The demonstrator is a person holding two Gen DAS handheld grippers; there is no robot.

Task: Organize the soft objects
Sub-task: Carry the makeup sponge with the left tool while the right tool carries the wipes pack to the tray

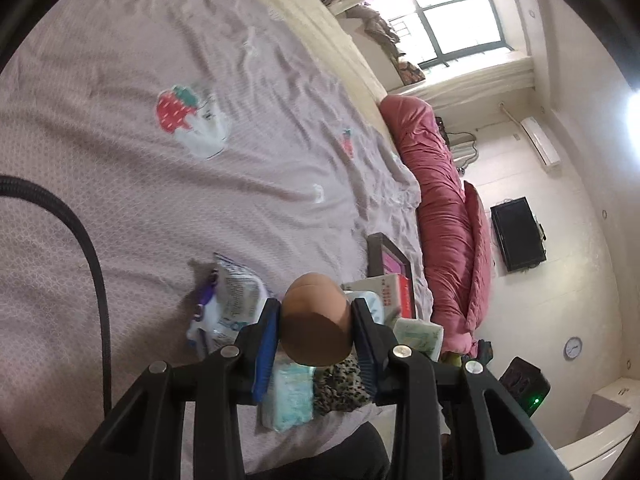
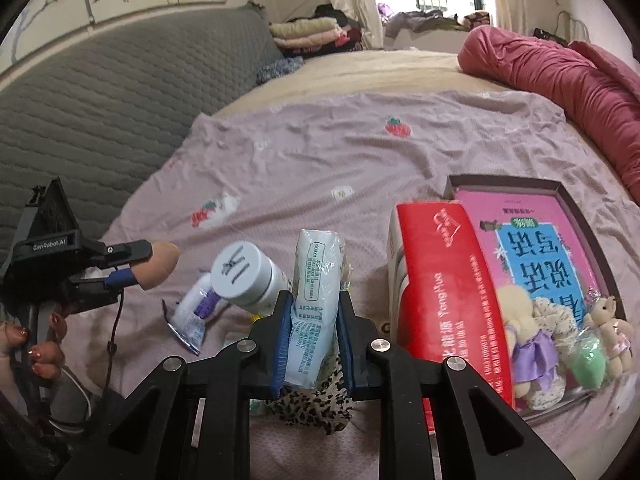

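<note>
Soft brown egg-shaped foam toy [image 1: 316, 320] sits pinched between the blue pads of the left gripper [image 1: 314, 322], above the bed. Right gripper [image 2: 314, 328] is closed on a pale plastic-wrapped tissue pack [image 2: 316, 308], held upright. Under it lie a leopard-print cloth [image 2: 316, 404], a white round-lid bottle [image 2: 244, 272] & a small foil sachet [image 2: 192, 312] on the pink strawberry-print sheet [image 2: 320, 152]. Right of these, a red carton [image 2: 444, 280] leans in a dark tray w/ plush dolls [image 2: 560, 340].

Beside the tray [image 2: 568, 196]: 1 red box [image 2: 444, 280], 1 white-capped bottle [image 2: 244, 270], 1 leopard cloth [image 2: 312, 406]. In tray: 2 plush dolls [image 2: 528, 344], 1 pink book [image 2: 548, 240]. 2 grippers, approx. centre.
</note>
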